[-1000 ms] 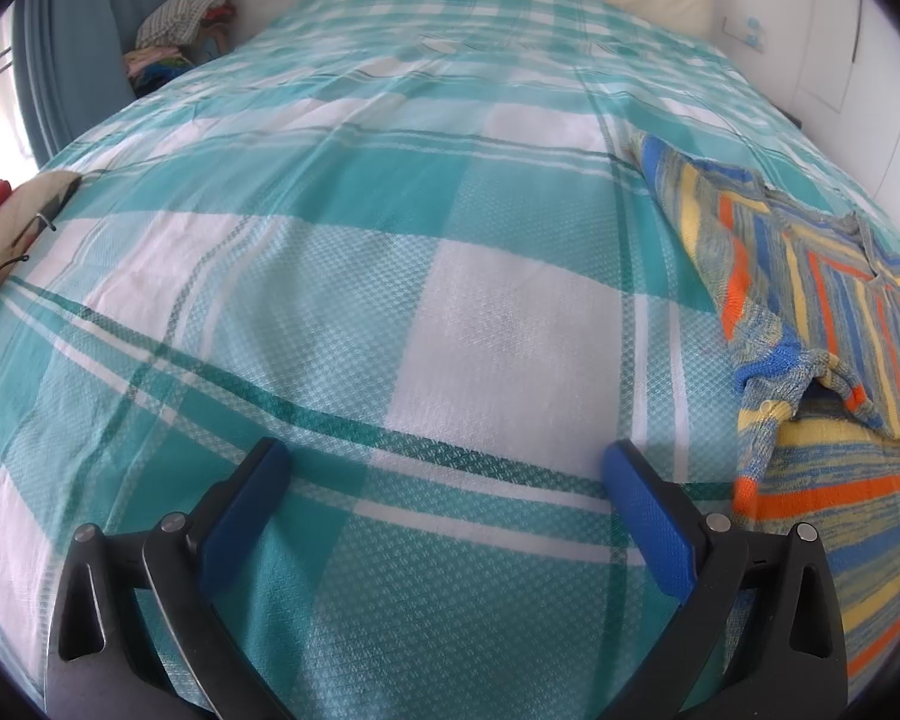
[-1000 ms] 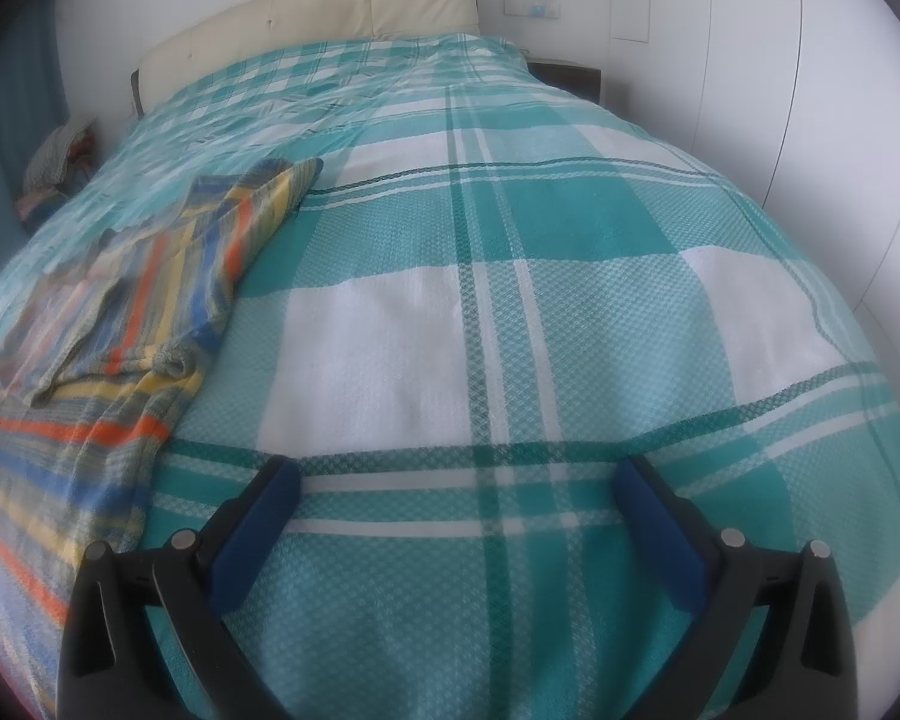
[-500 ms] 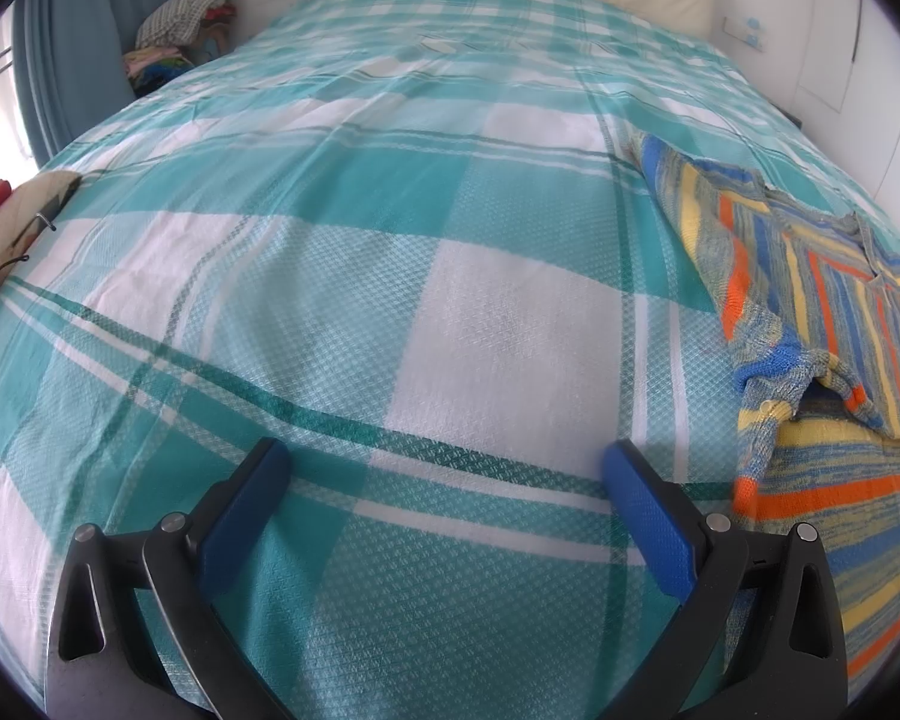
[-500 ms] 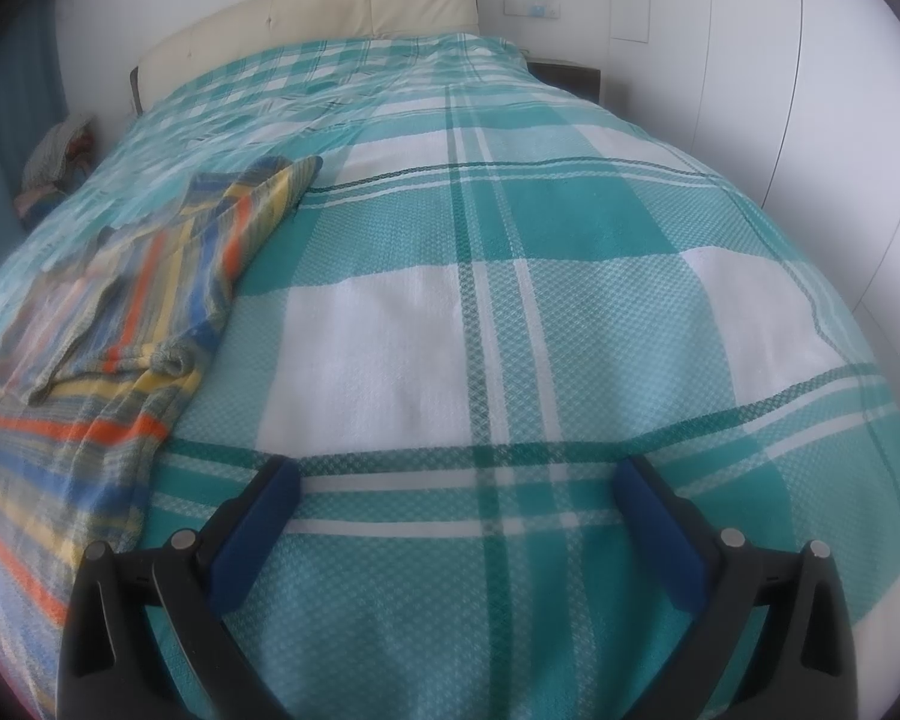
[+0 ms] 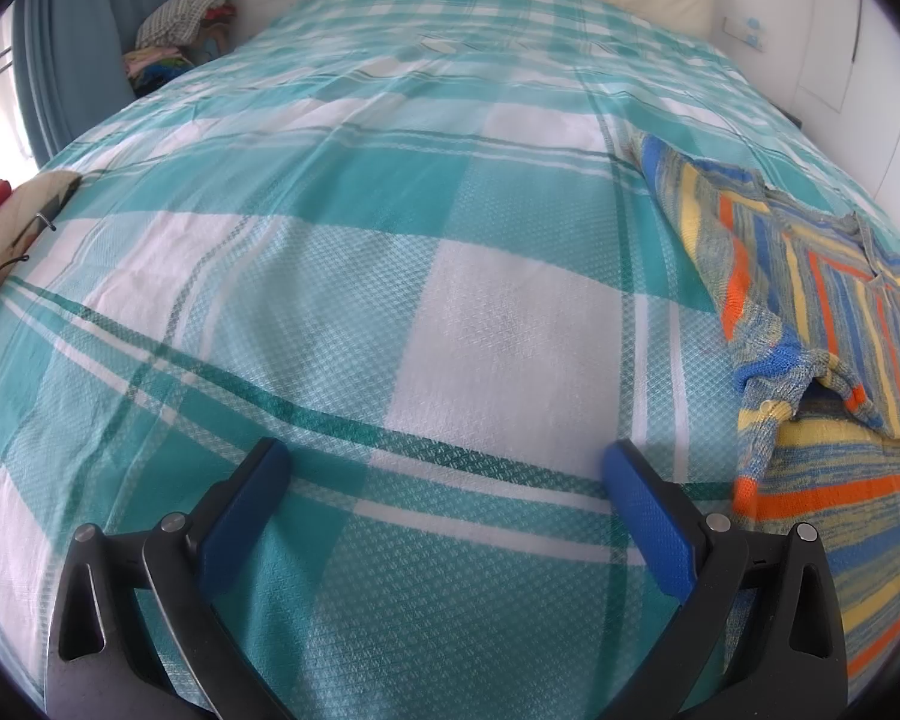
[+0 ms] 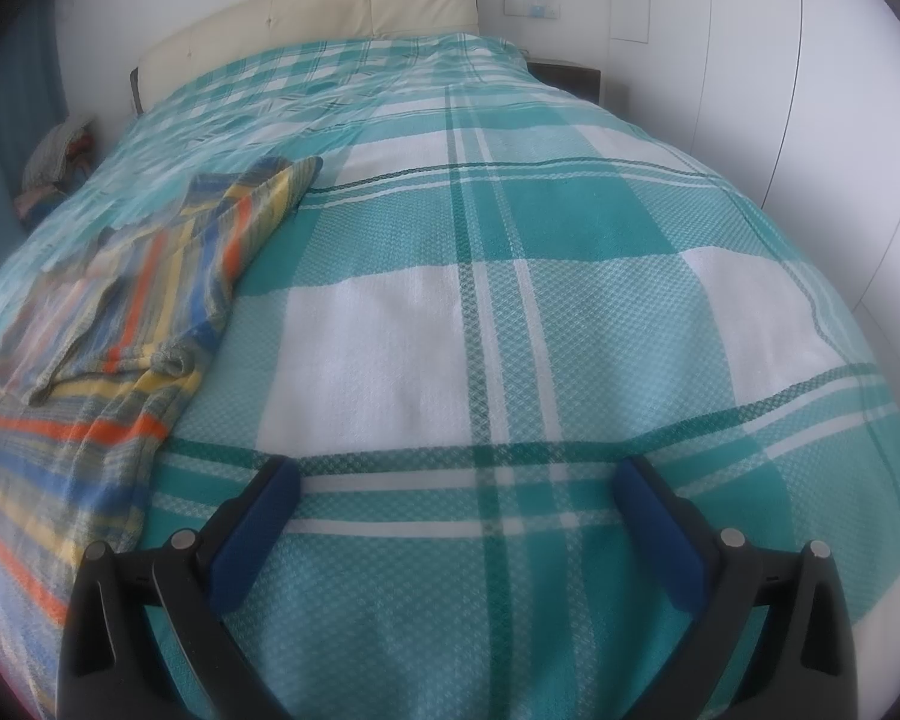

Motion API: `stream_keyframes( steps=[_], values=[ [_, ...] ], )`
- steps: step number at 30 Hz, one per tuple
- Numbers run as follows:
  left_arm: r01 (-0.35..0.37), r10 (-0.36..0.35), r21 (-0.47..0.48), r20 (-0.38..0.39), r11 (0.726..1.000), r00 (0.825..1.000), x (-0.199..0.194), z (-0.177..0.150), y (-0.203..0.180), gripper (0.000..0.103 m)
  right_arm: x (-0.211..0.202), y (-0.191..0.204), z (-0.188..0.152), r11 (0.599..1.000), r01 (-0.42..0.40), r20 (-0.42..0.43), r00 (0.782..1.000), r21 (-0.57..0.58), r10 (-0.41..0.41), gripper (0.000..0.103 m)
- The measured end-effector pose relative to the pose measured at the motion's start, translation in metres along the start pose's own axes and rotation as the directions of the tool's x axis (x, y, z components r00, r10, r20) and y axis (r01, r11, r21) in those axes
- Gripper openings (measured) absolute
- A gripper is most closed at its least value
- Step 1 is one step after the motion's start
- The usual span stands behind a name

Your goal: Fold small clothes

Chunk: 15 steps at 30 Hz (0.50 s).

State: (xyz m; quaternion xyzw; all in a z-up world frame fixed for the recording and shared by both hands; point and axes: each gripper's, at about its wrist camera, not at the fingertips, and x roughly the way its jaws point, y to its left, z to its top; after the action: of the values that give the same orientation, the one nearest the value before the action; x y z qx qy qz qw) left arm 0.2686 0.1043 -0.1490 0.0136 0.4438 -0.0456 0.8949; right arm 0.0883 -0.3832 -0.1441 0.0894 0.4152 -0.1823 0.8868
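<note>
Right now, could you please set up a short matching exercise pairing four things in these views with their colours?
Things:
1. striped knit sweater
2. bedspread
3. headboard
4. pads of the left tongs

Colours:
A. cream
B. teal and white plaid
C. solid blue
D. orange, yellow and blue stripes

Pairs: 1-D, 2-B, 3-A, 4-C
</note>
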Motion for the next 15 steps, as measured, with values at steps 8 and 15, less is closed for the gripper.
stream_keyframes(
  steps=[8,15],
  values=[
    [0.0,0.0,0.0,0.0,1.0,1.0,0.0001,0.0,-0.0001,0.103,-0.0005,-0.0001,-0.0001,1.0,0.002,0.0,1.0,-0.001,-0.002,0.103],
    [0.0,0.0,0.0,0.0,1.0,1.0,0.0002,0.0,0.0001,0.103,-0.0005,0.0001,-0.0002,1.0,0.001,0.0,1.0,-0.001,-0.001,0.103]
  ],
)
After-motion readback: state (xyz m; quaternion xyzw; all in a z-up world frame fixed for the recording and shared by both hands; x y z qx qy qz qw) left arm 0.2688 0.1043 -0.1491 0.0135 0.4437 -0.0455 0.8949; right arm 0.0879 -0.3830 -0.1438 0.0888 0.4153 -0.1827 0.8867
